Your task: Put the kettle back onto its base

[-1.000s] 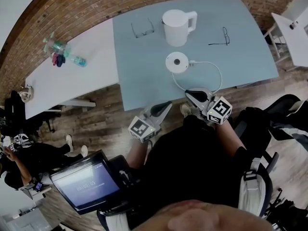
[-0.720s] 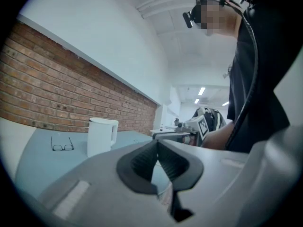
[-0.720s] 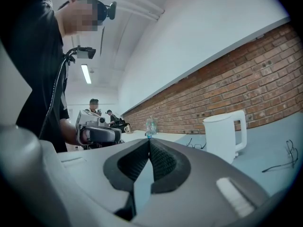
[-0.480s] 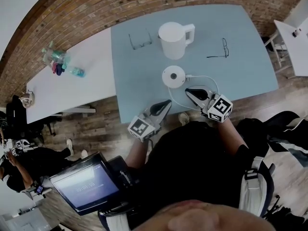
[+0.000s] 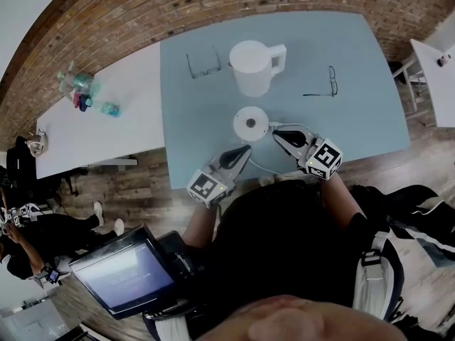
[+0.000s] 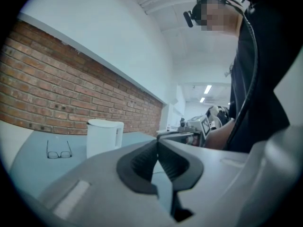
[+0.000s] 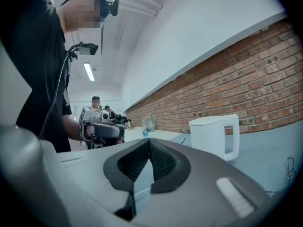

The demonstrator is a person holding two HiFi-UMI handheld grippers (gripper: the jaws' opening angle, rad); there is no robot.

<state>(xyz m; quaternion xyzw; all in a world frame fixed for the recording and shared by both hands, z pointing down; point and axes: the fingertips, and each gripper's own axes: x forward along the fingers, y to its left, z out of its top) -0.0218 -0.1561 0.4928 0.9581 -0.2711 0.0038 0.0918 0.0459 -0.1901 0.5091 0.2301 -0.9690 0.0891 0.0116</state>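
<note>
We find the white kettle (image 5: pixel 252 68) standing upright on the pale blue surface (image 5: pixel 355 62) in the upper middle of the head view, off its round base (image 5: pixel 251 123), which lies just below it in the frame, near it but apart. Our left tongs (image 5: pixel 240 153) sit at lower centre, below and slightly left of the base, near the surface's lower edge; our right tongs (image 5: pixel 279 135) sit just right of the base, by the white cable (image 5: pixel 298 126) that runs from it. Both pairs are clenched with nothing between them: in each gripper view the dark pads (image 6: pixel 142 162) meet at the tip. The kettle stands well beyond both tips, left of the jaws in the left gripper view and right of them in the right gripper view, before the brick wall (image 7: pixel 246 79). One pair of spectacles (image 5: pixel 203 62) lies left of the kettle, another (image 5: pixel 323 82) to its right
</note>
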